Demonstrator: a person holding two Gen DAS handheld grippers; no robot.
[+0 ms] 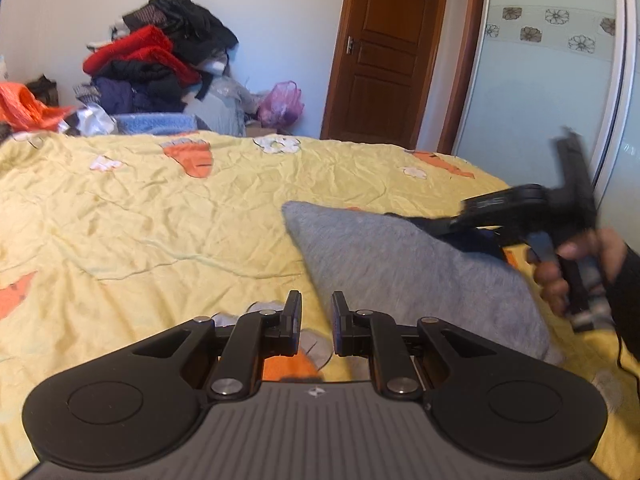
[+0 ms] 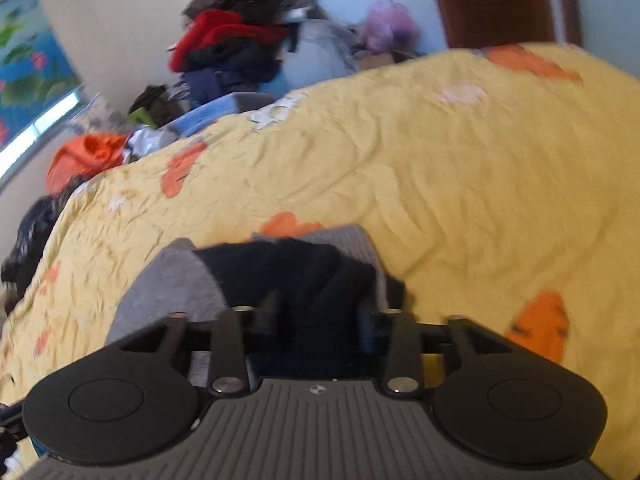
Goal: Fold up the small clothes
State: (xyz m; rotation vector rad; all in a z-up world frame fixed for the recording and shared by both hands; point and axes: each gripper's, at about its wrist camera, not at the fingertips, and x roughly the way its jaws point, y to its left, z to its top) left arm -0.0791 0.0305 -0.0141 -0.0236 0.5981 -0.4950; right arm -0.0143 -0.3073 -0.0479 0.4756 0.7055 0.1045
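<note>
- A grey garment is being shown on the yellow bedspread, on the right part of the bed, with one corner pointing toward the far side.
- A dark navy part of the garment is being seen in the right wrist view, bunched between the fingers of the right gripper.
- The right gripper is being held by a hand and its fingers are being closed on this dark cloth; the grip looks tight, though the picture is blurred.
- The left gripper is being kept just beside the near edge of the grey garment, with its fingers parted and nothing between them.
- The cloth is being judged as light, soft and limp, perhaps a little fuzzy, so it is probably not slipping easily but is sagging and wrinkling when lifted.
- A hold at a corner or along a hem is being judged as best, since a pinch in the middle is likely gathering several layers together.
- The near grey corner is being judged as a suitable place for the left gripper.
- A pile of clothes is lying well apart, beyond the bed.
</note>
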